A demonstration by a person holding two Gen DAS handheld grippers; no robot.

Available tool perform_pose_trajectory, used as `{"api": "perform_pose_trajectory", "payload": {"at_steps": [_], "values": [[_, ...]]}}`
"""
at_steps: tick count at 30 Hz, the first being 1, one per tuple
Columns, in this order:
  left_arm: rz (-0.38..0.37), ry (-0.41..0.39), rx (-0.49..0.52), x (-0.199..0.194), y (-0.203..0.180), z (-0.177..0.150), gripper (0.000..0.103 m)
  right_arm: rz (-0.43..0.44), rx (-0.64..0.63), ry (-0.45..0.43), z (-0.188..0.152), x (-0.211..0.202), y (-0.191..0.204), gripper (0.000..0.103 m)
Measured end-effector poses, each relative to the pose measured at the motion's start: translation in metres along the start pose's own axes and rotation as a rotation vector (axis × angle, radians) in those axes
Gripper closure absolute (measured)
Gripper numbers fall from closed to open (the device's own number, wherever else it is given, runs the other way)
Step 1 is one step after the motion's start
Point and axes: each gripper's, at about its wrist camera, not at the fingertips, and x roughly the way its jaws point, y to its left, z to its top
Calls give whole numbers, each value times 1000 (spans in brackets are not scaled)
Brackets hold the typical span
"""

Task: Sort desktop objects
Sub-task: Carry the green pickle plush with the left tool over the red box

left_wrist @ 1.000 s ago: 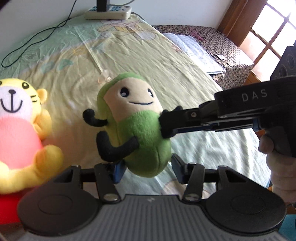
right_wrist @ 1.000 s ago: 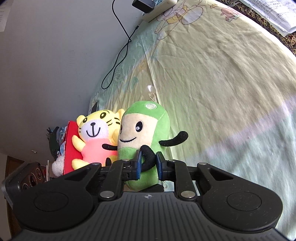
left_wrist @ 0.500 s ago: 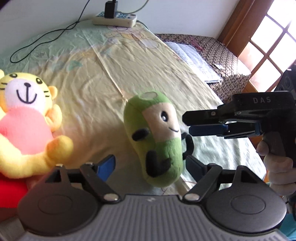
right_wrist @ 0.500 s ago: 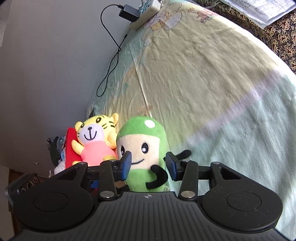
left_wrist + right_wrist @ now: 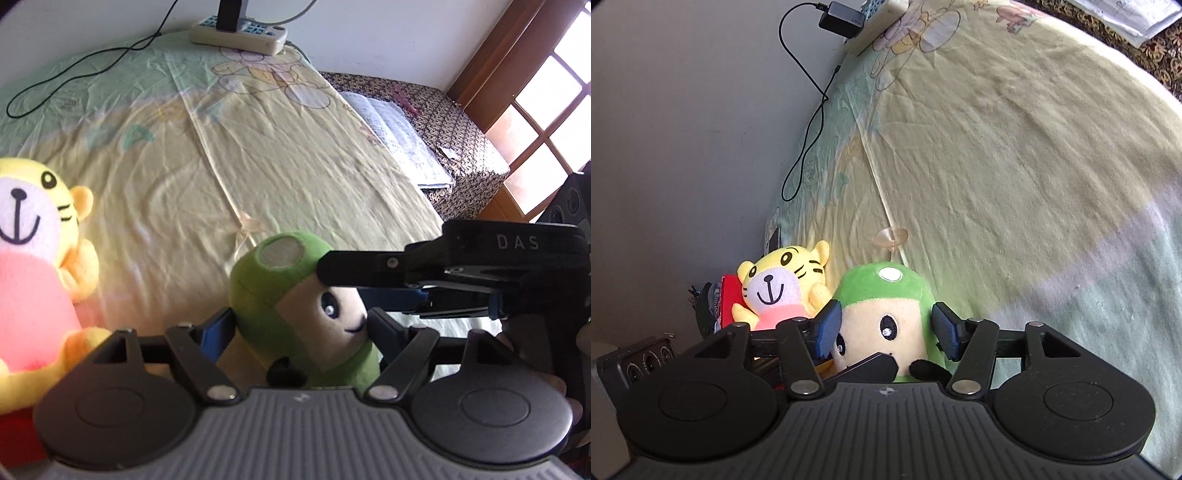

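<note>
Now both grippers flank the green plush toy [image 5: 295, 302] on the yellow sheet [image 5: 295, 155].
Left gripper [image 5: 300, 325] jaws closing, right gripper [image 5: 885, 332] jaws opening — neither pinches it; tiger plush [image 5: 783, 288] just beside.

Left gripper [image 5: 301, 325]: black body, ribbed grey top plate, two round discs, silver screws at the finger pivots.
Fingers [image 5: 218, 326]: black, with blue pads.
Right gripper [image 5: 886, 328]: same black build, blue ribbed pads; white letters "DAS" on its side.
Hand [image 5: 565, 391]: bare; no sleeve shows.
</note>
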Motion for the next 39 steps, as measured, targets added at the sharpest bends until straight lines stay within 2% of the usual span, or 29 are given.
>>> {"api": "perform_pose_trajectory", "payload": {"at_steps": [15, 23, 31, 39], "values": [[18, -13, 23, -15, -12, -20, 25, 18, -54, 71, -23, -16, 8, 46], [57, -104, 33, -57, -17, -36, 25, 69, -140, 47, -46, -25, 38, 46], [121, -256, 30, -123, 3, -44, 25, 149, -299, -1, -63, -19, 107, 46], [205, -420, 39, -214, 65, -48, 25, 241, -450, -40, -87, 23, 209, 46]]}}
